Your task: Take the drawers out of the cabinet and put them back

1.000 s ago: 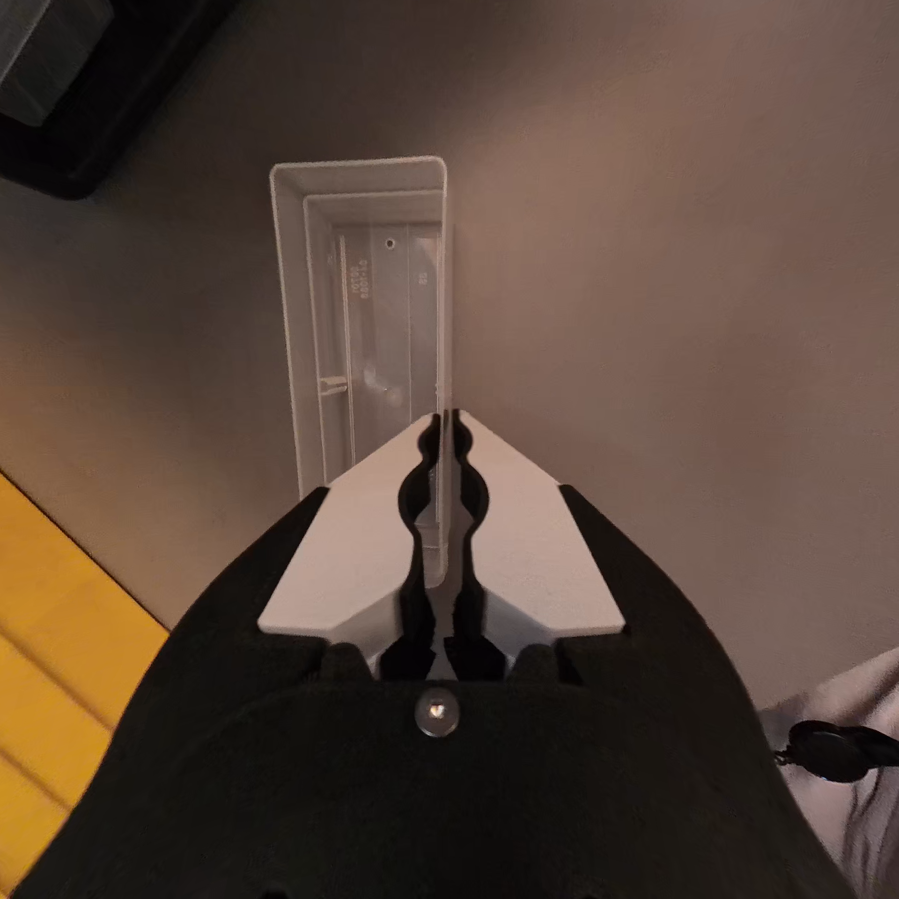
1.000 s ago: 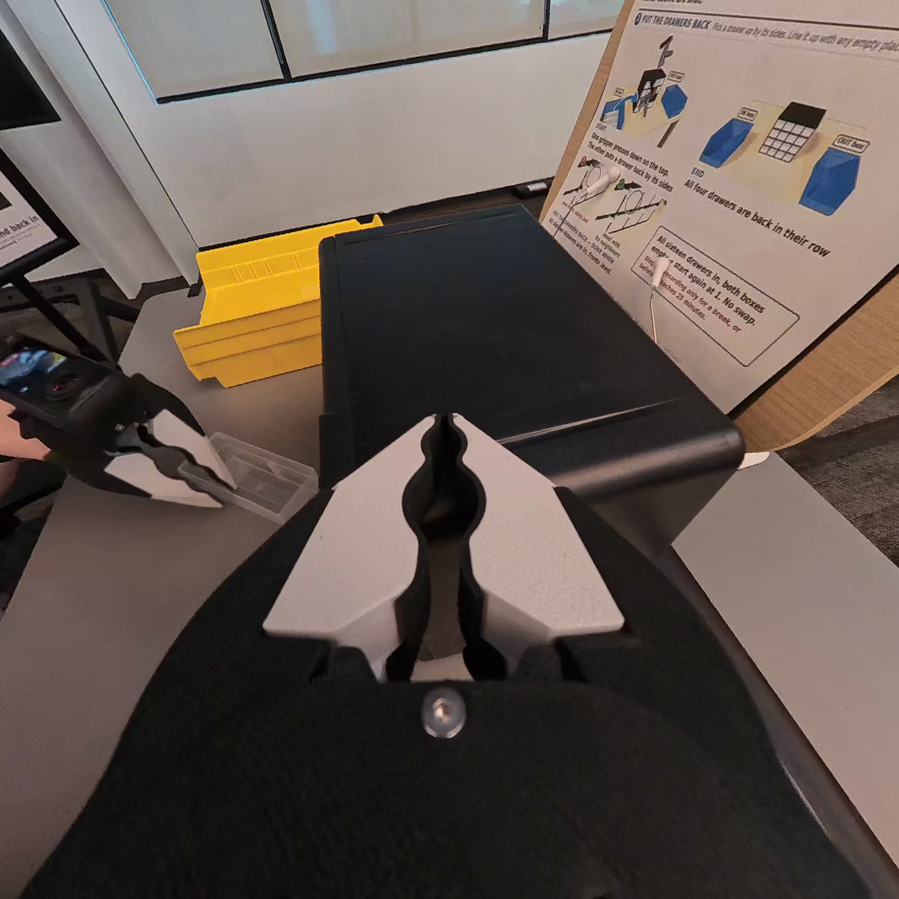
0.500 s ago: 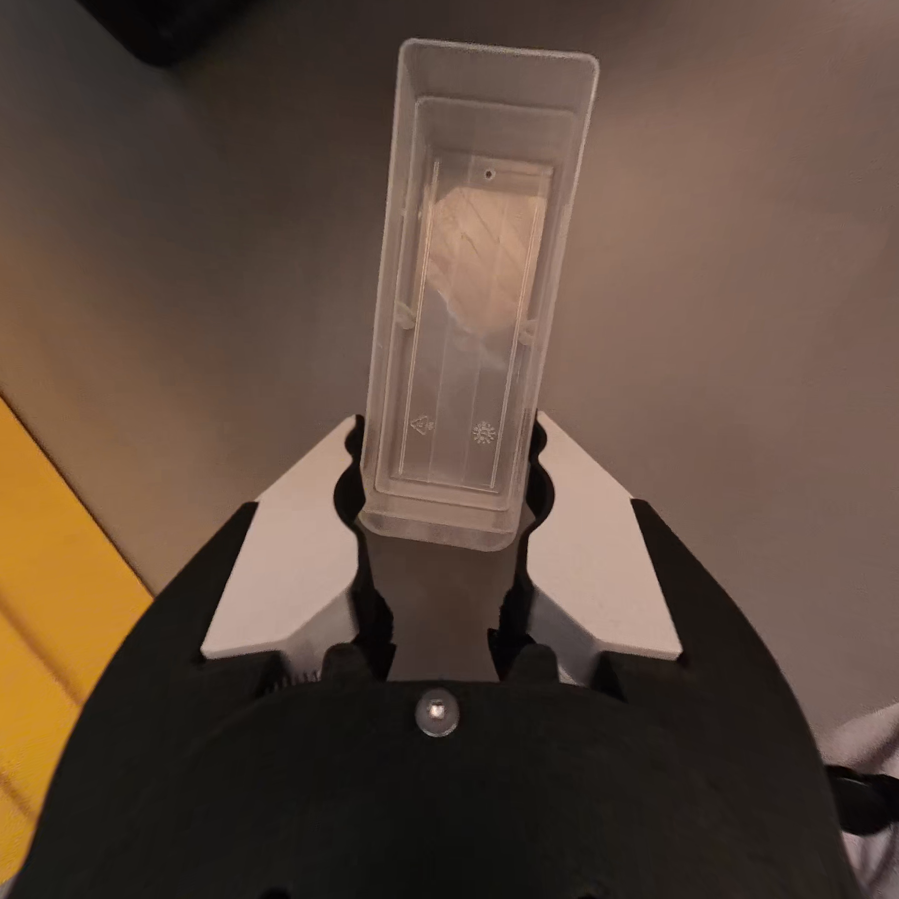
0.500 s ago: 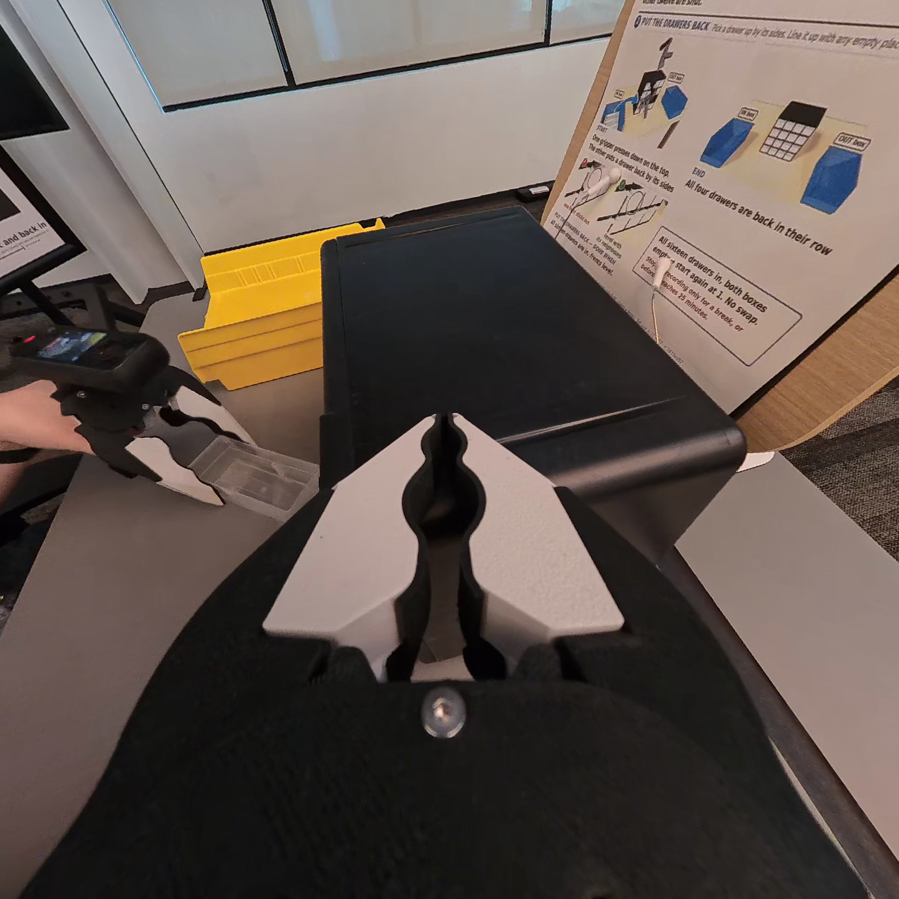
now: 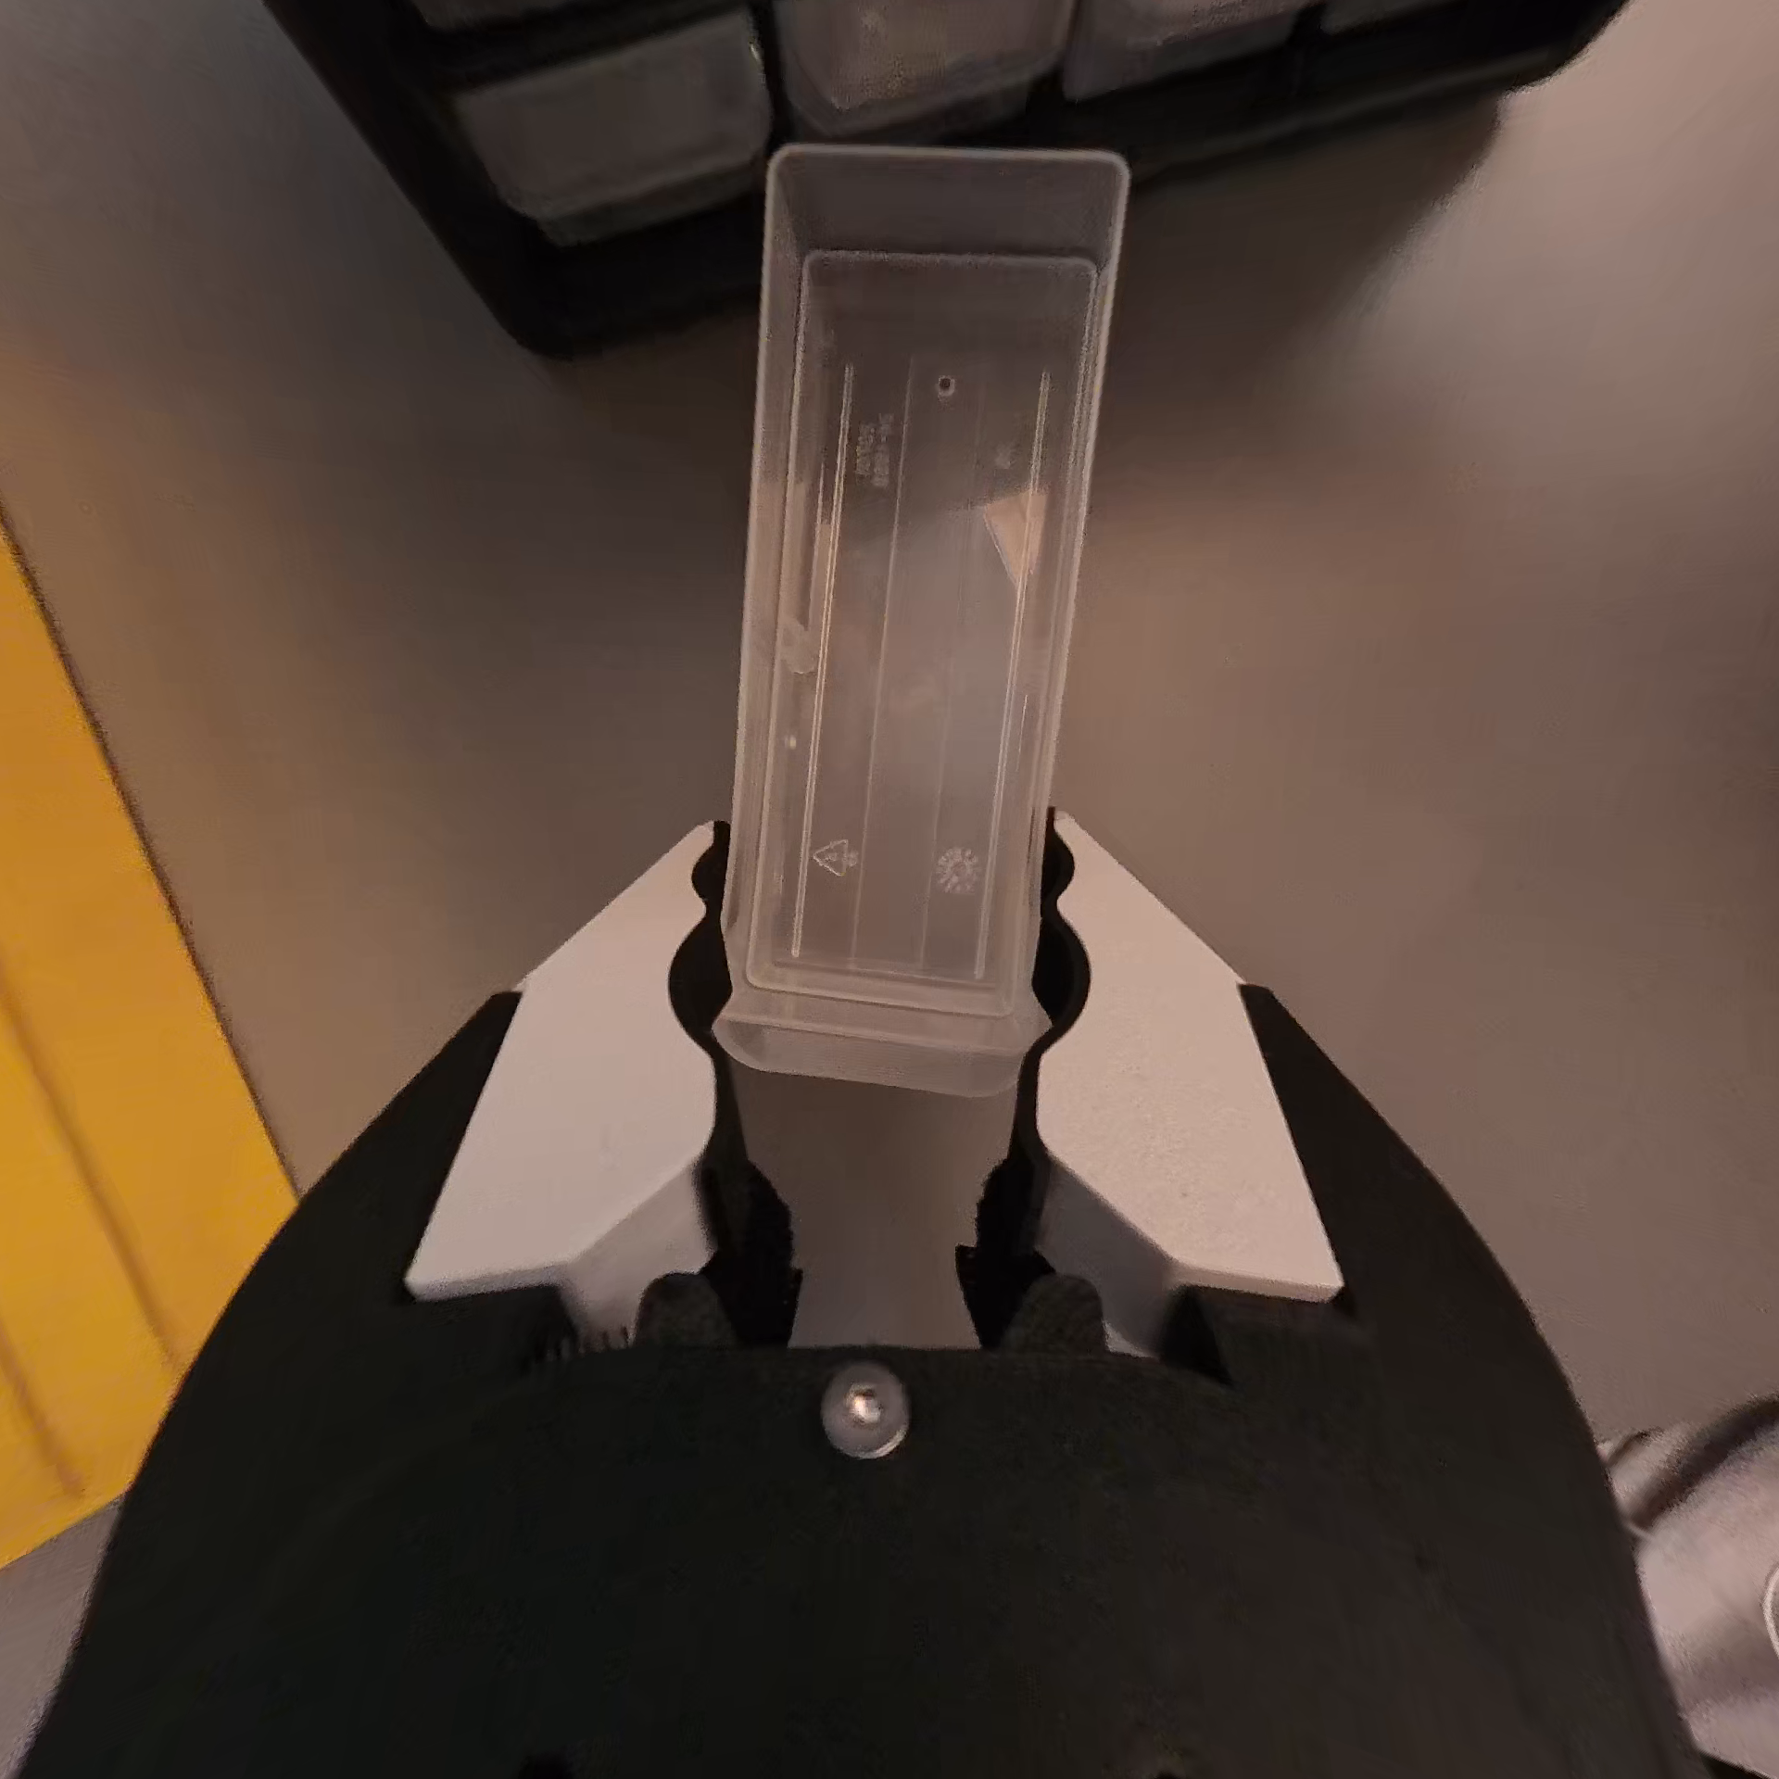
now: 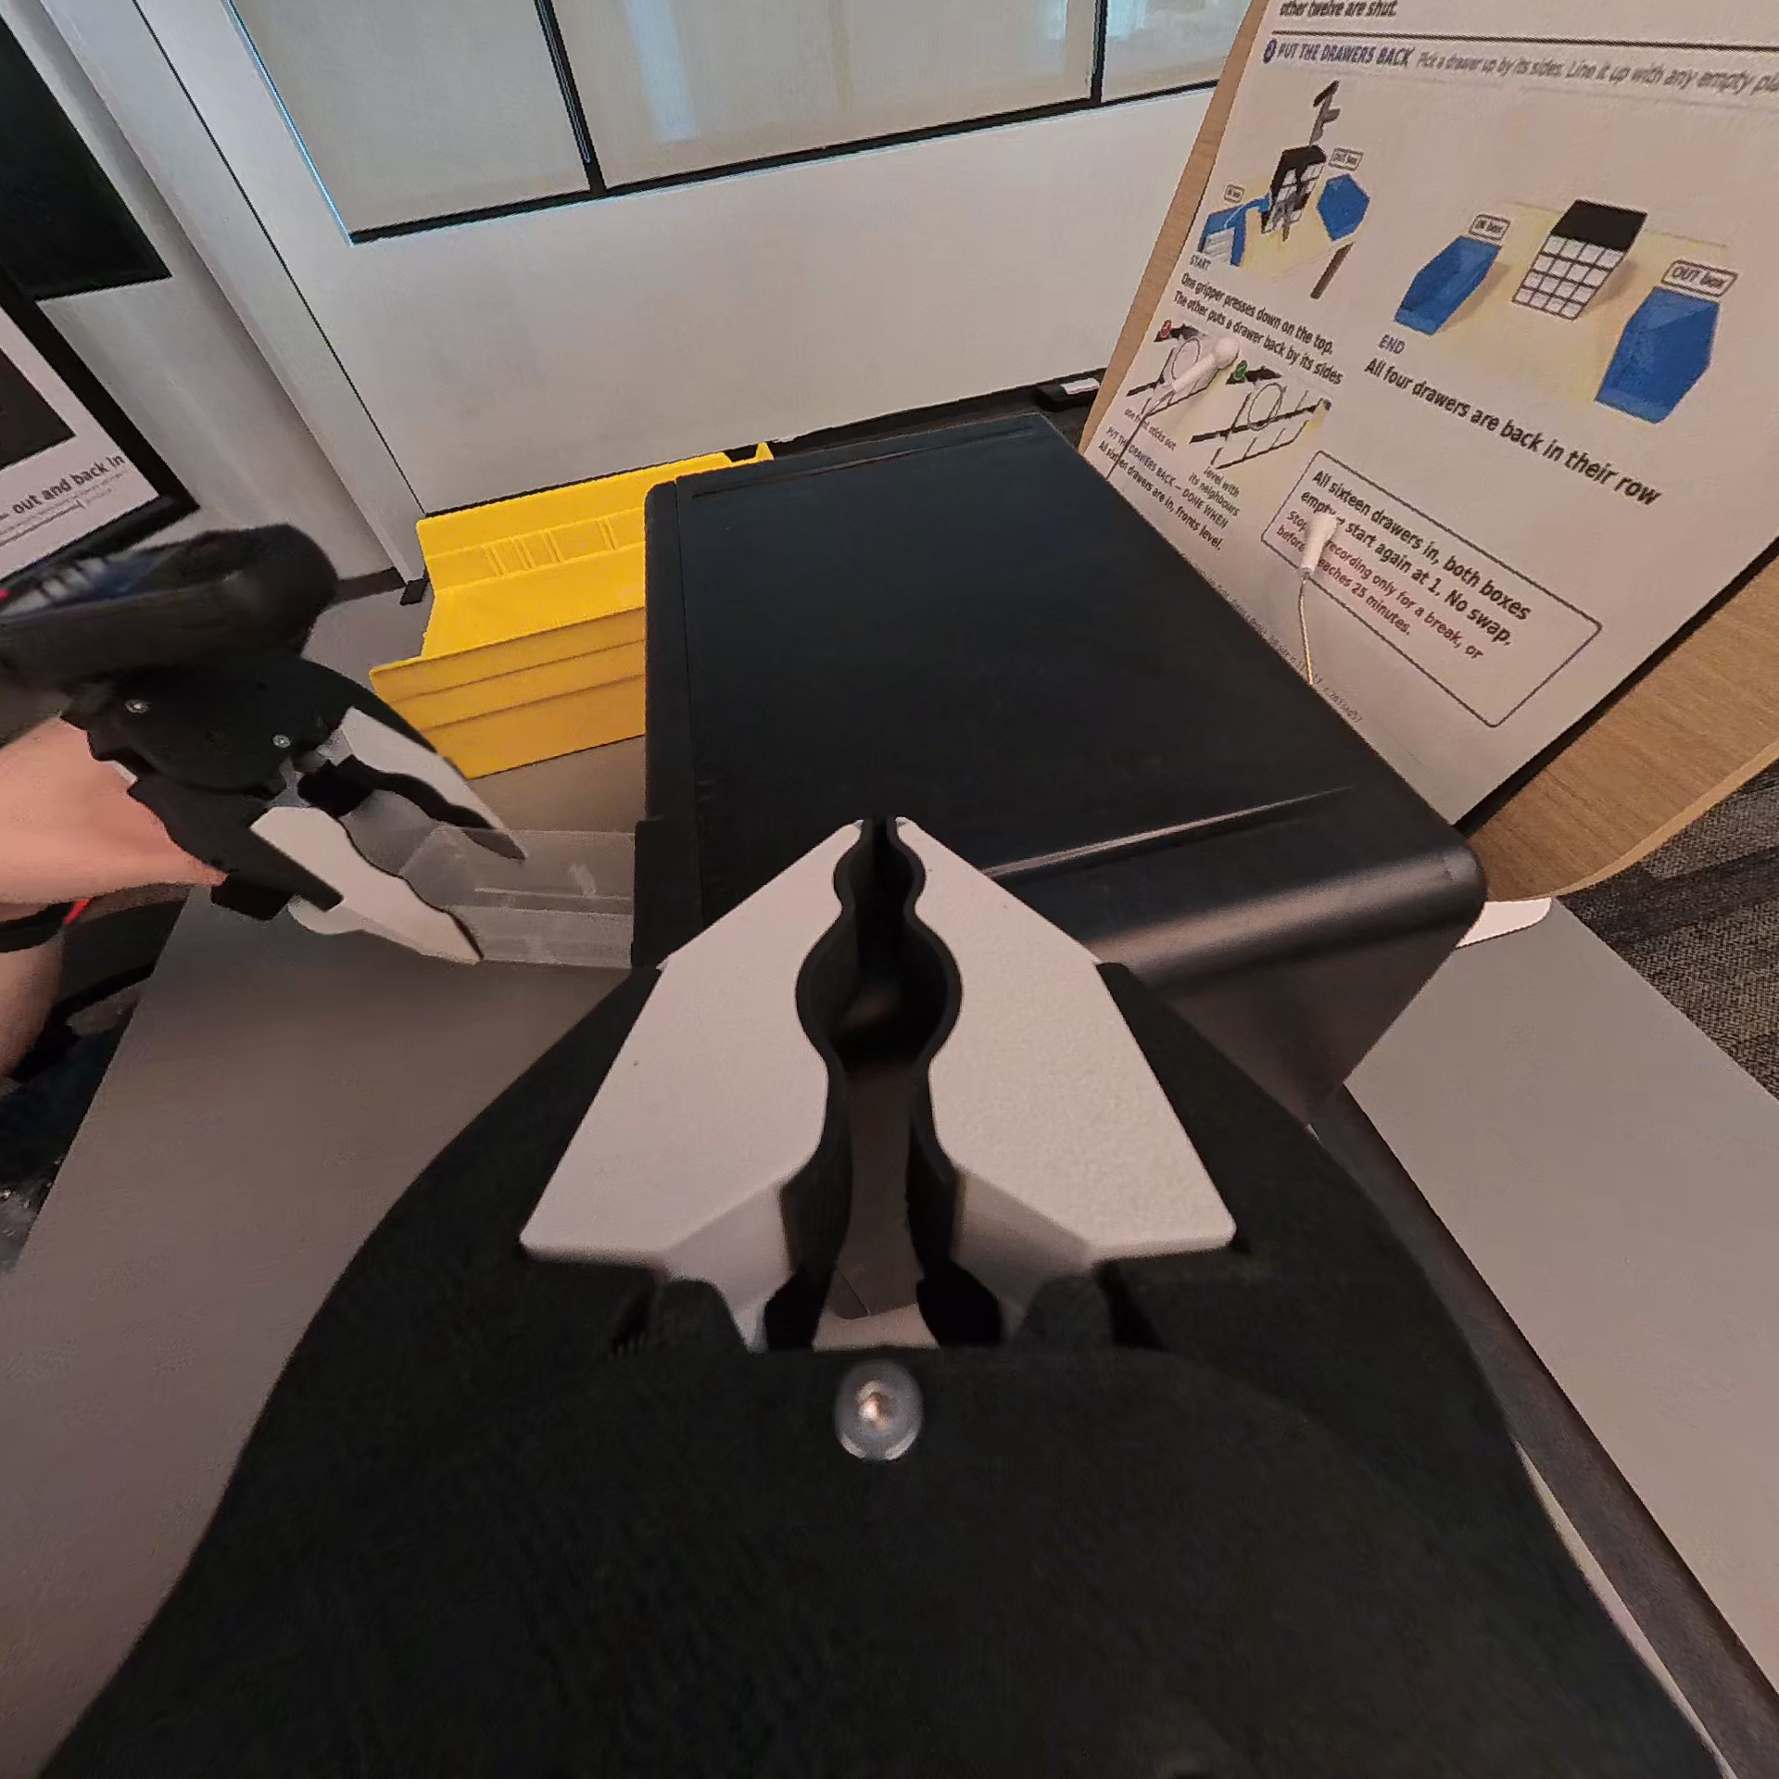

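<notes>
Clear glossy plastic drawer, matt black plastic cabinet, smooth grey tabletop

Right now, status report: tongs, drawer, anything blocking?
Left tongs shut on clear drawer, nose toward cabinet. Right tongs shut, empty, over cabinet top. Nothing seen blocking.

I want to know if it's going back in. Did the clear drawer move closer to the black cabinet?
Yes. In the right wrist view the clear drawer, held by the left gripper, now reaches the black cabinet; earlier it sat farther left on the table.
</notes>
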### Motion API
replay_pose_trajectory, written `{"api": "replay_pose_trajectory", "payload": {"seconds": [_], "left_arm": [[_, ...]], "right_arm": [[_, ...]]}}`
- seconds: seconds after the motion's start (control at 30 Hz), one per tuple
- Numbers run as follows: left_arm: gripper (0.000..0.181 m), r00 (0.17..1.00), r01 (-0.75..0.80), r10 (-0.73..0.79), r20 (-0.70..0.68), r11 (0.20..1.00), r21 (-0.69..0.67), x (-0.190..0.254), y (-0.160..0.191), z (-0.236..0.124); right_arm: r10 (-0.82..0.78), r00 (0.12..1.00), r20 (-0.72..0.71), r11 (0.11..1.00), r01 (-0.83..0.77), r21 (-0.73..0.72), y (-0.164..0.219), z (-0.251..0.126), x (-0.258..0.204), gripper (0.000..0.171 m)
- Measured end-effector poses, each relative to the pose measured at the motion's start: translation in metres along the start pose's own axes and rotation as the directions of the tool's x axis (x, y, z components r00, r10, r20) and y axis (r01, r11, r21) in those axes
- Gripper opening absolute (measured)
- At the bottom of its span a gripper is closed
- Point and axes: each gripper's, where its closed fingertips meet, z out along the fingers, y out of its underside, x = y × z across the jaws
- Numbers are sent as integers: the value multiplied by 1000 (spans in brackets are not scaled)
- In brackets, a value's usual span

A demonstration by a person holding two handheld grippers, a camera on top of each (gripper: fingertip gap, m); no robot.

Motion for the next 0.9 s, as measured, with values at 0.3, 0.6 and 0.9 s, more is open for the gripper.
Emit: {"api": "replay_pose_trajectory", "payload": {"seconds": [0.3,0.6,0.9], "left_arm": [[62,997,33,-28,77,997,-69,9,-37,-6],[62,990,38,-30,140,998,-53,9,-59,-10],[62,986,69,-67,155,998,-12,13,-73,8]], "right_arm": [[7,1000,21,1000,-7,16,0,0,0,0],[14,999,47,999,-16,32,0,-1,0,0],[18,998,54,999,-20,39,0,-1,0,0]]}}
